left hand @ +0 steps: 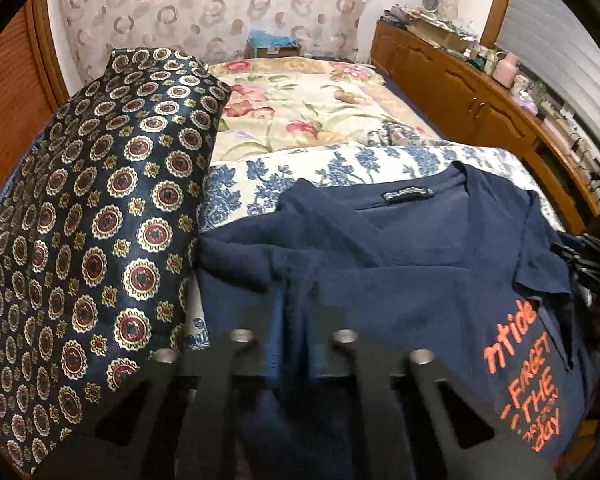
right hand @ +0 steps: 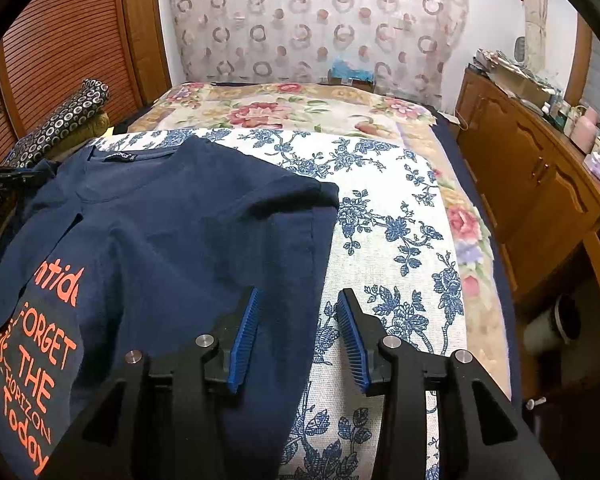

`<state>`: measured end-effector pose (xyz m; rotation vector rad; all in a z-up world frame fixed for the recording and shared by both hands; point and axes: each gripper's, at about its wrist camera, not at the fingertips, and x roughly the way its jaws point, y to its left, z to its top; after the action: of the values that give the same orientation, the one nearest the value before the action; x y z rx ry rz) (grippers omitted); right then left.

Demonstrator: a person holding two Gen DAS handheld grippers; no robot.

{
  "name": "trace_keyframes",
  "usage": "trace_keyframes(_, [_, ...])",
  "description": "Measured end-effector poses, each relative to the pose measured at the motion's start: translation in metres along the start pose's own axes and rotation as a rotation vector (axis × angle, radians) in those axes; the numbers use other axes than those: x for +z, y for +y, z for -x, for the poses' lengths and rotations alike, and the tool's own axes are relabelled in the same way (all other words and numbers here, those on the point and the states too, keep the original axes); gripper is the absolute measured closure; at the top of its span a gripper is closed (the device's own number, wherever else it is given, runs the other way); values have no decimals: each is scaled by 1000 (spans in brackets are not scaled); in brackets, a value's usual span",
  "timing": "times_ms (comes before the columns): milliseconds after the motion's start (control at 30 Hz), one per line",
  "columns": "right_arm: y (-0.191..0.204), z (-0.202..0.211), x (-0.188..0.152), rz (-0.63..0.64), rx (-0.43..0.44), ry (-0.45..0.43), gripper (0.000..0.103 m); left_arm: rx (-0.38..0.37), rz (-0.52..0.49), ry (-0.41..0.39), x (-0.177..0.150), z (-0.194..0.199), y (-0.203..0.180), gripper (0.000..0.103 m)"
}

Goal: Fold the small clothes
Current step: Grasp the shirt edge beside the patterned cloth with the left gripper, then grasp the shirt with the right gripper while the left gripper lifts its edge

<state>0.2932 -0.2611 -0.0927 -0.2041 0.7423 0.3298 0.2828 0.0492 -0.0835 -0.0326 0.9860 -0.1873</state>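
Observation:
A navy T-shirt (right hand: 172, 232) with orange lettering lies on a blue-flowered white cloth (right hand: 400, 240) on the bed, its sides folded inward. My right gripper (right hand: 298, 320) is open and empty, its blue pads (right hand: 246, 332) hovering over the shirt's right folded edge. In the left wrist view the same shirt (left hand: 400, 248) fills the front; my left gripper (left hand: 292, 320) is low over the shirt's left side and navy cloth covers its fingertips, so its jaws are hidden. The right gripper's body shows at the right edge there (left hand: 580, 256).
A navy medallion-patterned pillow (left hand: 92, 220) stands close on the left. A floral bedspread (left hand: 320, 104) covers the far bed. A wooden cabinet (right hand: 540, 184) with clutter on top runs along the right side. A patterned curtain (right hand: 320, 20) hangs behind.

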Motion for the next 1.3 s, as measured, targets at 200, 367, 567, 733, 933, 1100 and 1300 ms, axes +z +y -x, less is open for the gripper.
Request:
trace_keyframes(200, [-1, 0, 0, 3, -1, 0, 61, 39, 2, -113, 9, 44, 11, 98])
trace_keyframes(367, [-1, 0, 0, 4, 0, 1, 60, 79, 35, -177, 16, 76, 37, 98])
trace_keyframes(567, [-5, -1, 2, -11, 35, 1, 53, 84, 35, -185, 9, 81, 47, 98])
trace_keyframes(733, [-7, -11, 14, -17, 56, 24, 52, 68, 33, -190, 3, 77, 42, 98])
trace_keyframes(933, [-6, -34, 40, 18, 42, 55, 53, 48, 20, -197, -6, 77, 34, 98])
trace_keyframes(1100, [2, -44, 49, 46, 65, 55, 70, 5, -12, -200, -20, 82, 21, 98])
trace_keyframes(1300, [17, -18, 44, 62, 101, -36, 93, -47, -29, -230, -46, 101, 4, 98])
